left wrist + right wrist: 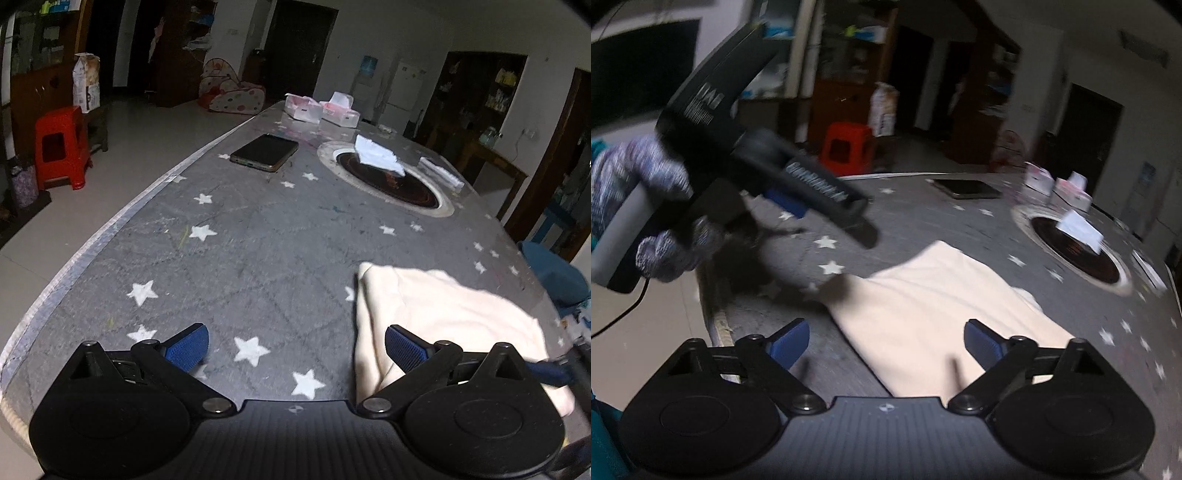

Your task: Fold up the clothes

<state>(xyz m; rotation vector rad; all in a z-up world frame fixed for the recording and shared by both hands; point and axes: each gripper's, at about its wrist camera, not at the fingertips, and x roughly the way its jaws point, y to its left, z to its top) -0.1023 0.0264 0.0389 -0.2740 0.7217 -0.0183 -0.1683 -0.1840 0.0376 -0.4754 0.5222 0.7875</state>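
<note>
At the far left of my left wrist view I see a red stool (61,146) on the pale floor, well apart from the table (229,266) with its grey cover of white stars. My left gripper (297,349) hangs over this cover with its tongs wide and nothing between them; only stars lie under the gap. Further right the folded cream cloth (436,314) lies flat near the table's right edge, and my right blue pad (404,349) stands in front of its left border; I cannot tell if it touches. Beyond, a phone (264,152) lies left of a round dark plate (388,179) with white paper on it.

In the right wrist view, a gloved hand (653,214) at left carries the other gripper above the table. My right gripper (886,345) is also wide, holding nothing, with the cream cloth below it.
</note>
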